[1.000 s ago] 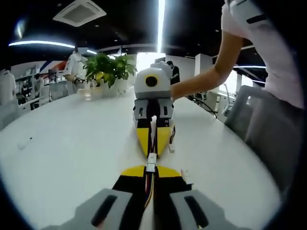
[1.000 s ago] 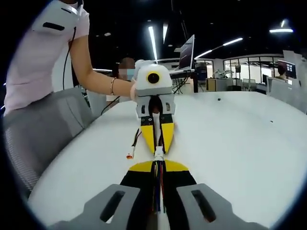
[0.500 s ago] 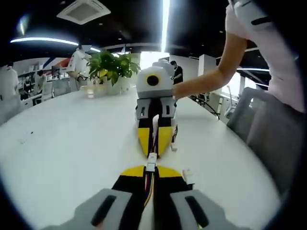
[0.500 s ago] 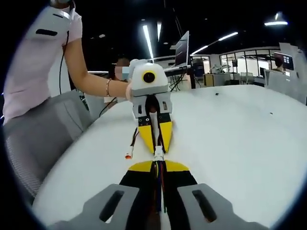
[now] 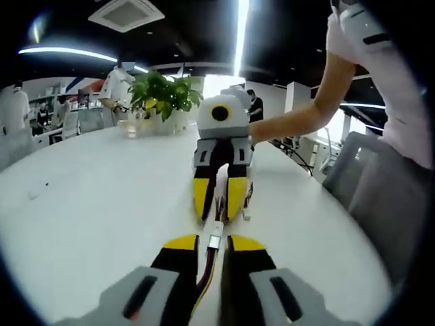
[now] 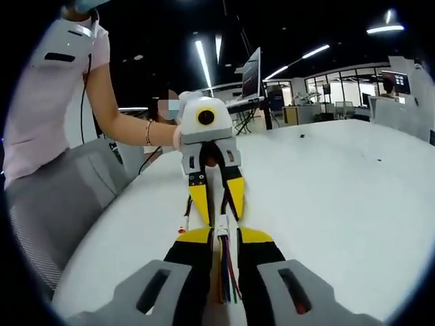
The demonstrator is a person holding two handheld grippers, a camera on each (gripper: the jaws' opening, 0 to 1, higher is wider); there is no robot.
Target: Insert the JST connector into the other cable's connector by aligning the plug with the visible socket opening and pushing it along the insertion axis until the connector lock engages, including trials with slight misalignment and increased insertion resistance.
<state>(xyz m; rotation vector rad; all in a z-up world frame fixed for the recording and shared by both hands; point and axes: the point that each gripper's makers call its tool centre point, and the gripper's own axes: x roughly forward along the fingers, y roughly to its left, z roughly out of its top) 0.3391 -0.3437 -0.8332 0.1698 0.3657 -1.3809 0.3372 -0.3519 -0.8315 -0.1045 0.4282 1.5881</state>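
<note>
Over the white surface [image 5: 88, 204], left gripper [image 5: 210, 242] and right gripper [image 6: 221, 235] both spread; mated connectors [image 6: 222, 225] between them.

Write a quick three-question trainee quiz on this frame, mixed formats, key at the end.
1. True or false: the left gripper is clamped shut on the wires.
2. In the left gripper view, what stands at the far end of the table? A. potted plant B. toolbox C. kettle
3. Fill in: the white connector sits by the ___ jaw tips of the right gripper.
Key: 1 false, its jaws stand apart. 2 A. 3 yellow.
</note>
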